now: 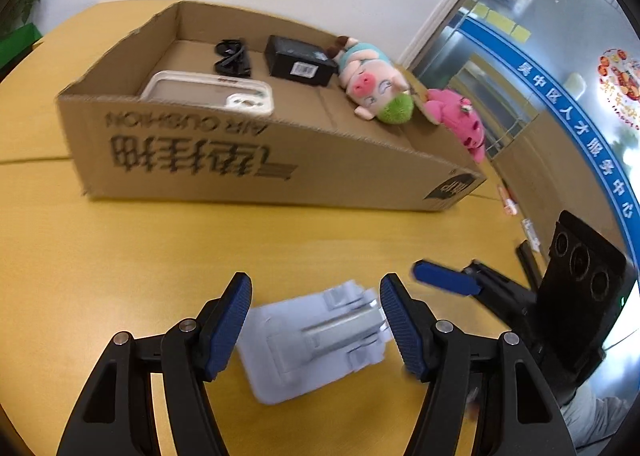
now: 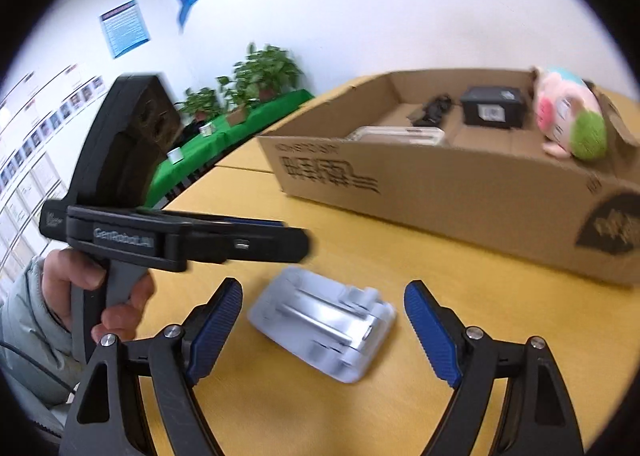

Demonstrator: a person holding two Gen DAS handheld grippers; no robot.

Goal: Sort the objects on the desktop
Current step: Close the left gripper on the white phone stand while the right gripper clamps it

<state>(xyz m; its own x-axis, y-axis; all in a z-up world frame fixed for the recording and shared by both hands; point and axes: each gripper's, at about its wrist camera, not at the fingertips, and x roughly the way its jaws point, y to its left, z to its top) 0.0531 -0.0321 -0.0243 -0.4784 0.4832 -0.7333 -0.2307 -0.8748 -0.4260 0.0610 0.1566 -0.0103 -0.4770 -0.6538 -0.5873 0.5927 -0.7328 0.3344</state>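
We see a broad yellow wooden table (image 1: 140, 256) carrying everything. On it, toward the far side, stands a long, shallow brown cardboard box (image 1: 224, 160) with dark printing on its near wall and an open top. Inside the box, at its right end, a plush pig toy with a pink face, pale blue top and green tuft (image 1: 370, 82) leans against the wall, and a bright pink plush toy (image 1: 460, 120) hangs over the right rim beside it. Further left inside the box lie a black rectangular carton with a white label (image 1: 300, 62), a white flat rectangular case (image 1: 212, 94) against the near wall, and a small black tangle that looks like a folded strap or glasses (image 1: 232, 58); the blur keeps us from telling which.

On the bare table in front of the box lies a pale grey-white plastic holder with silver metal rails (image 1: 316, 340), flat on the surface and apart from the box.

Our left gripper (image 1: 316, 324) hangs over that holder with its blue-padded jaws spread wide, and they clasp nothing. Our right gripper (image 2: 324, 330) is likewise spread wide and empty, the holder showing between its pads. In the right wrist view a hand (image 2: 100, 288) in a grey sleeve grasps the left gripper's handle.
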